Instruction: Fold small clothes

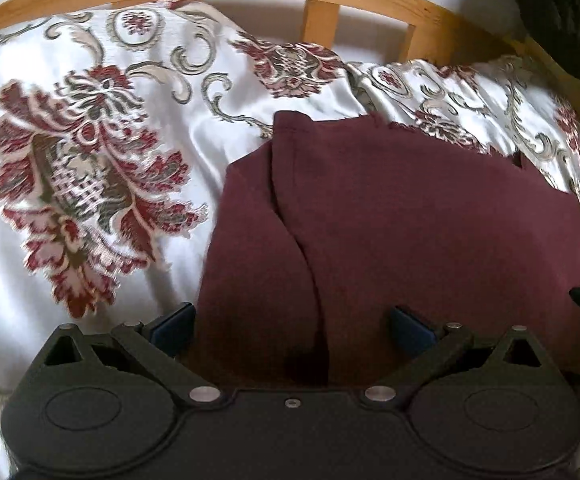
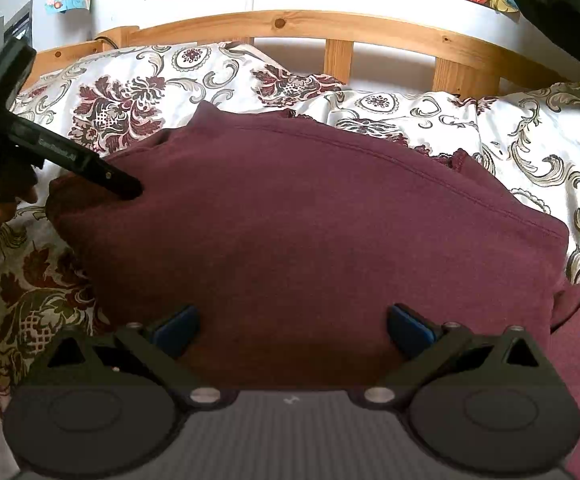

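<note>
On the bed's floral bedspread (image 2: 529, 140) lies the maroon garment (image 2: 309, 220), long axis left-right. Both tools gape empty: right tool (image 2: 293, 330) over its near edge, left tool (image 1: 293, 330) nearer its left fold.

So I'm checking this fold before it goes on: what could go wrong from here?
Both claws, left and right, are open over the garment, so nothing pins it. It may slide on the shiny bedspread. The loose fold on its left could gape, and closing there might pinch both layers.
</note>
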A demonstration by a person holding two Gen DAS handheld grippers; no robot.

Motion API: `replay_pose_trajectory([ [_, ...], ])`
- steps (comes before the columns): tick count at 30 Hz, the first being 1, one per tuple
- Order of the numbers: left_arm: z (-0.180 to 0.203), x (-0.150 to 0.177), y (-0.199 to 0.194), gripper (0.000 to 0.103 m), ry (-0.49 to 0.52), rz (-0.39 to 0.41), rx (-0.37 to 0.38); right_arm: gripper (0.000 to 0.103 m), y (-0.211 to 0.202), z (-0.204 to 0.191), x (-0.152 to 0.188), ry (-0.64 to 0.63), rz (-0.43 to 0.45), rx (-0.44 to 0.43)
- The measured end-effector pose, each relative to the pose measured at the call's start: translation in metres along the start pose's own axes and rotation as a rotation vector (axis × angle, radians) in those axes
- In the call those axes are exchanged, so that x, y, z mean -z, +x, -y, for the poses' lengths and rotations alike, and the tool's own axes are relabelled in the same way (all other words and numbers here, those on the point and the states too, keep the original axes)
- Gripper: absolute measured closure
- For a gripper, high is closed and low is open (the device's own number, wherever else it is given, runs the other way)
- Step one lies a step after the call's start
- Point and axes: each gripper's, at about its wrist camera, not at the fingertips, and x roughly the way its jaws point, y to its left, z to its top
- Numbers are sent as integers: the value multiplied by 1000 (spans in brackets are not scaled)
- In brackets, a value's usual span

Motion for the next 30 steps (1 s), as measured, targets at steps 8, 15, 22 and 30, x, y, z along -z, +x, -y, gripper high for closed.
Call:
replay_pose_trajectory([
  [8, 1, -4, 9, 0, 44, -44, 3, 0, 0, 0, 0, 1, 1, -1],
  [15, 1, -6, 9, 1, 40, -55, -2, 0, 0, 0, 1, 1, 3, -3],
  [22, -3, -6, 0, 10, -21, -41, 22, 0, 0, 1, 1, 0, 4, -4],
  [30, -14, -10, -9, 42, -114, -71, 40, 0, 1, 1, 1, 0, 6, -7],
])
